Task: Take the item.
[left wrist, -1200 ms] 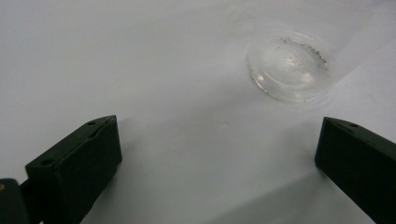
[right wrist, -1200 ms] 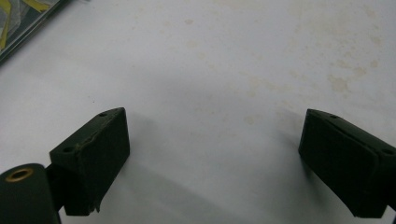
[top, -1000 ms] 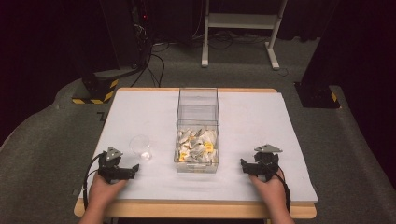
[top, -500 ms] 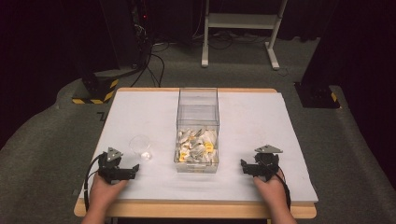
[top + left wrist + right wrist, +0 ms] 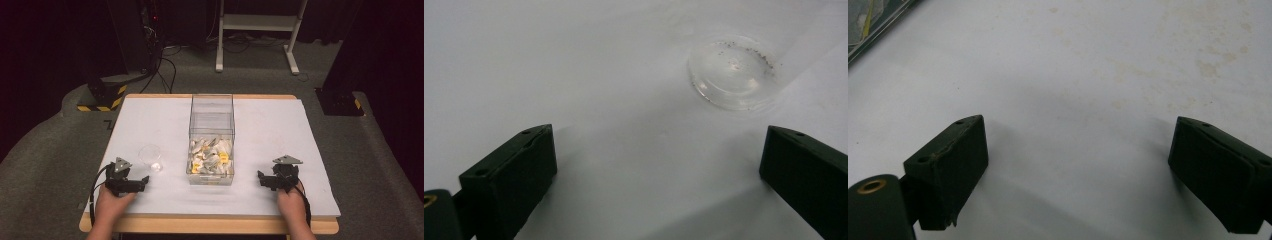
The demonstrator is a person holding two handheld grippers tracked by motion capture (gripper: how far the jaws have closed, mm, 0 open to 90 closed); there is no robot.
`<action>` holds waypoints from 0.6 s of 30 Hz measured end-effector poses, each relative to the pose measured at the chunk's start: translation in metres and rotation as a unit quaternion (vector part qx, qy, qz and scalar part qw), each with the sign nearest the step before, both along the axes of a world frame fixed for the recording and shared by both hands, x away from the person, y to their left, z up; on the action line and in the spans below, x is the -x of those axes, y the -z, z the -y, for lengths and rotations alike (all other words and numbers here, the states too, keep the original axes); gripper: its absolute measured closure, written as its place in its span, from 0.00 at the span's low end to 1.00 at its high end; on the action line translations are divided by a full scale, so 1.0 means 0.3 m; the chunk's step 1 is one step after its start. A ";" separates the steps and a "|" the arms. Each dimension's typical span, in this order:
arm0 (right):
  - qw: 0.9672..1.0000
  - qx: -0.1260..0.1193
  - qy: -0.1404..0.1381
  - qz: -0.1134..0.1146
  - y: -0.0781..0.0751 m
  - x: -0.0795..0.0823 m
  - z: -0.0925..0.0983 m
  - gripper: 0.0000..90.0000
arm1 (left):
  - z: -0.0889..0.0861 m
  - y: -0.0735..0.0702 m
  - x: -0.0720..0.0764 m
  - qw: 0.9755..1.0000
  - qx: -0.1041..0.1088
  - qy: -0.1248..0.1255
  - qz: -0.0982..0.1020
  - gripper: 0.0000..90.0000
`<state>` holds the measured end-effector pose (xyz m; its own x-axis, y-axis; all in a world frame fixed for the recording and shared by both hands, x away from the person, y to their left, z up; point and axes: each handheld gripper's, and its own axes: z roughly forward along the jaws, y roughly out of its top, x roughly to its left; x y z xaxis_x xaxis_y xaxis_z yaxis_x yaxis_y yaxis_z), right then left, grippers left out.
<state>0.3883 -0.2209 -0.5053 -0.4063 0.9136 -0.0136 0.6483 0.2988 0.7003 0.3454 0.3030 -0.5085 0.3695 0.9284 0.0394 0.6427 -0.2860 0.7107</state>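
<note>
Resting near the front edge of the white table, I held my left claw with its jaws spread wide and empty, and my right claw spread and empty too, well apart on the right. A small clear cup stood just beyond my left claw, a little to its right, with something small and pale just beside it. Left of the tall clear bin of wrapped pieces, it looked light, thin-walled and slick, easy to crush or tip. I judged a gentle pinch across its rim, one jaw inside and one outside, the safest hold.
</note>
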 end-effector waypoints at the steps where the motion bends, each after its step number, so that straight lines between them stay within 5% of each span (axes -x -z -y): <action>1: 1.000 -0.001 0.000 0.000 0.000 0.000 0.000 0.10 | 0.004 -0.001 0.002 1.000 -0.002 0.002 0.002 0.02; 18: 1.000 -0.001 0.000 0.002 0.002 0.000 0.000 0.09 | -0.005 -0.063 0.070 0.998 0.056 0.017 0.016 0.03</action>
